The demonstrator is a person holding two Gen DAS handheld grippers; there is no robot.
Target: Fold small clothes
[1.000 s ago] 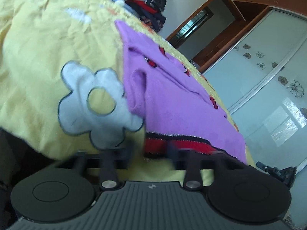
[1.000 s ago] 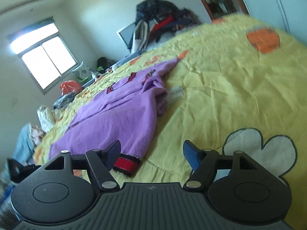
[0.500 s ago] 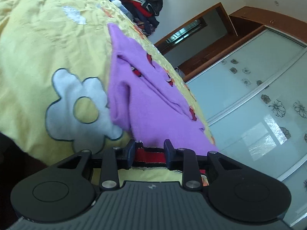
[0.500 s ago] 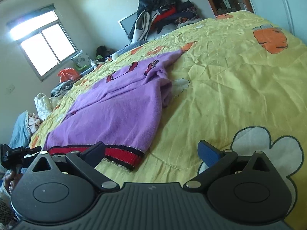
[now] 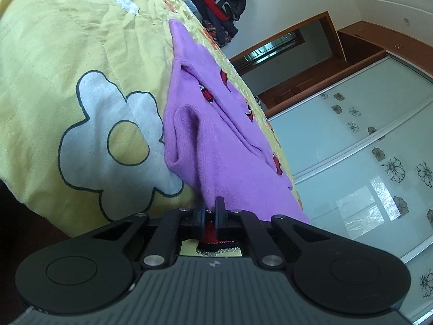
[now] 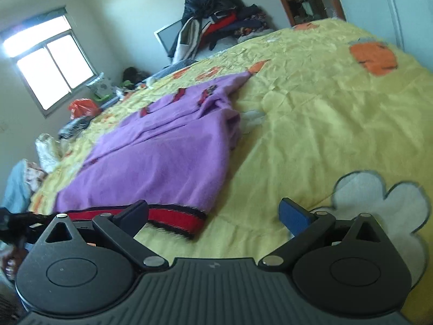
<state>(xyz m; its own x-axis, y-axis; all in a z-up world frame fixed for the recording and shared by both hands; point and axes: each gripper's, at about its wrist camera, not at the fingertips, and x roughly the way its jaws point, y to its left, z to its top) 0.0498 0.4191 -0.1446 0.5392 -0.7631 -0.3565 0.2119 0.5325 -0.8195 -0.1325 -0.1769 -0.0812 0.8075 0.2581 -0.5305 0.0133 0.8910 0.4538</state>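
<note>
A small purple sweater (image 5: 232, 146) with red patches and a red-and-black hem lies spread on the yellow bedspread (image 5: 67, 54). My left gripper (image 5: 209, 211) is shut on the red hem band (image 5: 209, 233) at the sweater's near corner. In the right wrist view the same sweater (image 6: 167, 157) stretches away to the left. My right gripper (image 6: 213, 214) stands wide open just above the bedspread (image 6: 311, 113), and its left finger (image 6: 134, 212) overlaps the red hem (image 6: 176, 216) near that corner. Nothing sits between the right fingers.
A white flower patch (image 5: 108, 140) lies left of the sweater near the bed's edge. A heap of dark clothes (image 6: 216, 19) and a monitor stand at the bed's far end. A glass-door wardrobe (image 5: 365, 149) borders the bed. Bags and clutter (image 6: 81, 108) sit under the window.
My left gripper has moved in and closed on the sweater's red hem. My right gripper has opened wider and come closer to the hem's other corner.
</note>
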